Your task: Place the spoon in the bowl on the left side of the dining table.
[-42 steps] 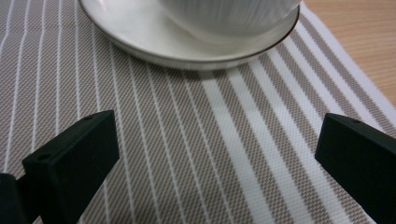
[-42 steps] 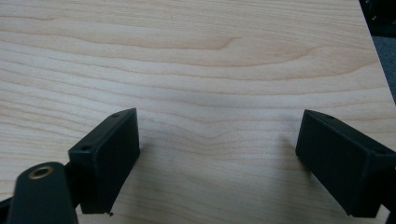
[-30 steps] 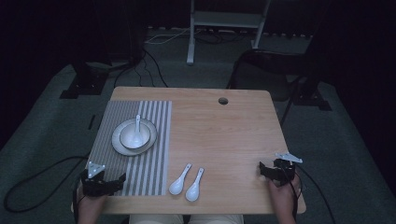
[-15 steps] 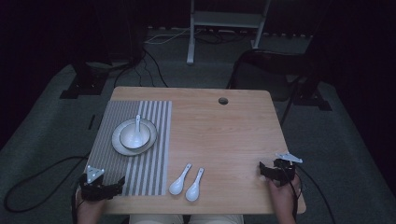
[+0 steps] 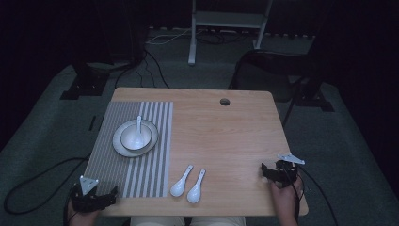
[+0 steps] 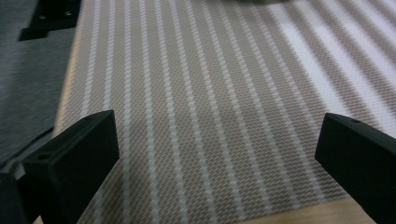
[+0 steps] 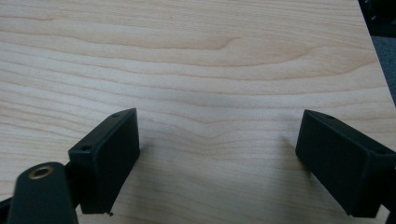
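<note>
High view: my left gripper point(image 5: 101, 197) hangs at the striped mat's point(image 5: 141, 179) near corner, fingers spread and holding nothing; my right gripper point(image 5: 268, 173) rests on the worktop point(image 5: 226, 136), fingers likewise spread, two white spoons point(image 5: 188, 182) lying between them.

From where I sit, the wooden table point(image 5: 235, 136) lies bare across its middle and right, open for a pass. On the striped mat point(image 5: 155, 122) the bowl on its plate point(image 5: 135, 138) blocks the left, and two loose spoons point(image 5: 188, 184) crowd the near edge.
</note>
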Demonstrator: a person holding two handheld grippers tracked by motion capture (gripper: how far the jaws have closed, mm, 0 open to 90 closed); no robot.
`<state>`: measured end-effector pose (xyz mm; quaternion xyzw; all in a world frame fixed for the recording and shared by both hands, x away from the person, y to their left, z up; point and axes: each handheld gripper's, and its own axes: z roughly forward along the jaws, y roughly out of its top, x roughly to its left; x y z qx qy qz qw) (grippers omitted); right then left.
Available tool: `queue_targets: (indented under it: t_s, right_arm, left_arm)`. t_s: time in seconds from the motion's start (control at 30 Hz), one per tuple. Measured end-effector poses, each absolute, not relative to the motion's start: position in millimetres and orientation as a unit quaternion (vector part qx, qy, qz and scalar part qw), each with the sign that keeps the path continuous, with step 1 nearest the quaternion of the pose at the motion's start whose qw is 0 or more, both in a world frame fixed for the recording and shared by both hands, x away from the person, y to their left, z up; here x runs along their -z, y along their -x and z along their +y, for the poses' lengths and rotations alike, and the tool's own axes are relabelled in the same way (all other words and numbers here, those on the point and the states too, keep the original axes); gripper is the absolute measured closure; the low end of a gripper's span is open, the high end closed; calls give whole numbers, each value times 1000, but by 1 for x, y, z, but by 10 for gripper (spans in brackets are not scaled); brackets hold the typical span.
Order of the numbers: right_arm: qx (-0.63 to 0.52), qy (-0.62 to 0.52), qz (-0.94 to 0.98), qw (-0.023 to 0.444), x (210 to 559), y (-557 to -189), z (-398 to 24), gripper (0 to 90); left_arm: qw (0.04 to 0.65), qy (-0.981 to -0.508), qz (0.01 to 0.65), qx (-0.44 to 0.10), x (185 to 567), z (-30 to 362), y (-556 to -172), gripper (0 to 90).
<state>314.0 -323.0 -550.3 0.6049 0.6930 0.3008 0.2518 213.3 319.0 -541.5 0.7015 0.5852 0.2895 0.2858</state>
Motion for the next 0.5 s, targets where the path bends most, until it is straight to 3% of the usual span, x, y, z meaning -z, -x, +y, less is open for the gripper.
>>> queue_targets:
  t_s: [0.5]
  right_arm:
    - [-301, -604, 694, 251, 550, -314, -323, 128]
  left_arm:
    - [287, -693, 591, -297, 544, 322, -215, 0]
